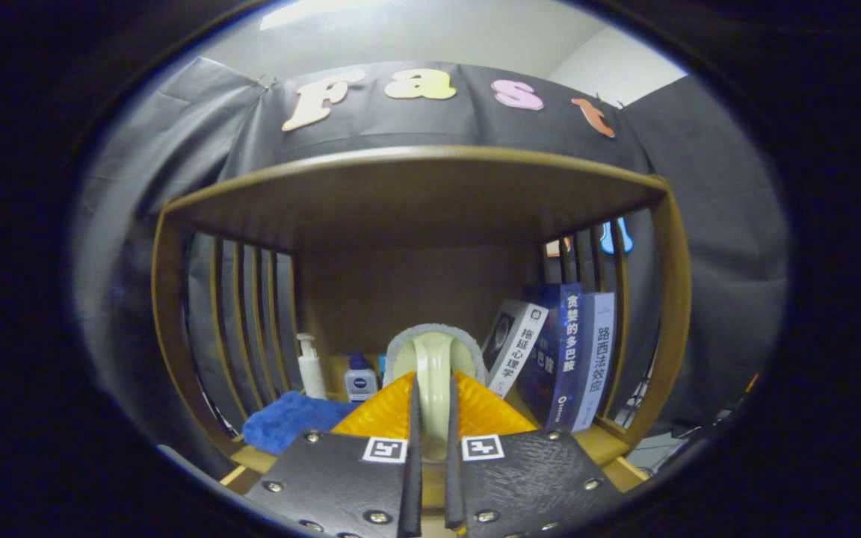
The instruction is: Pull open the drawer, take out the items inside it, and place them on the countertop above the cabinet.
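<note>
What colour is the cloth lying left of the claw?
Blue. The cloth lies by the bottles, left of the claw, which grips a brush handle; gripper view.

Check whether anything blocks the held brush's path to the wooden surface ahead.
The gripper is shut on the brush. Nothing visible blocks it straight ahead; a blue cloth and bottles flank it left, books right.

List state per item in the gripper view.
claw: shut on the brush handle
brush: held upright between the fingers
blue cloth: crumpled on the shelf, left of the fingers
pump bottle: upright
blue-capped bottle: upright, cap on
books: standing, leaning
</note>
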Action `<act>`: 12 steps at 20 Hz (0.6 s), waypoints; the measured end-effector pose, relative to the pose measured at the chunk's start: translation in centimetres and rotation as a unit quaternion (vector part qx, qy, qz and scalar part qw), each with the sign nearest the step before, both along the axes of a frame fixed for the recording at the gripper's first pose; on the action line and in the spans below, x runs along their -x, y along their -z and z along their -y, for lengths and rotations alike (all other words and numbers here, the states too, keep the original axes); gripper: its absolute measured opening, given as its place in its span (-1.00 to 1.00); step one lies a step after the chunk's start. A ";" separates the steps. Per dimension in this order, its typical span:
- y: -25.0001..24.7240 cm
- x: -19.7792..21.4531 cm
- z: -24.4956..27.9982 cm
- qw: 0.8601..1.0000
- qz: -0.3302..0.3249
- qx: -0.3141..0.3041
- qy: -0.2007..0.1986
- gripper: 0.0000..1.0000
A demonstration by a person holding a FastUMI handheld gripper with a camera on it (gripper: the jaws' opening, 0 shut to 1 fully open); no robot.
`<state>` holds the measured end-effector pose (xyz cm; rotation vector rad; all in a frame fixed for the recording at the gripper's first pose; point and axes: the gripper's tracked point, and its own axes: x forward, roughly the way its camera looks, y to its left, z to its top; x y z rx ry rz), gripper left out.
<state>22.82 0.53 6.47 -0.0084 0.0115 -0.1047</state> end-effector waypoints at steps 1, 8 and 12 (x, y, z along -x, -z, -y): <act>0.8 -1.0 0.0 1.000 -0.007 -0.010 0.004 -0.75; 7.5 -5.4 1.4 0.995 -0.074 -0.059 0.018 -0.75; 12.6 -7.4 0.8 0.989 -0.136 -0.063 0.005 -0.74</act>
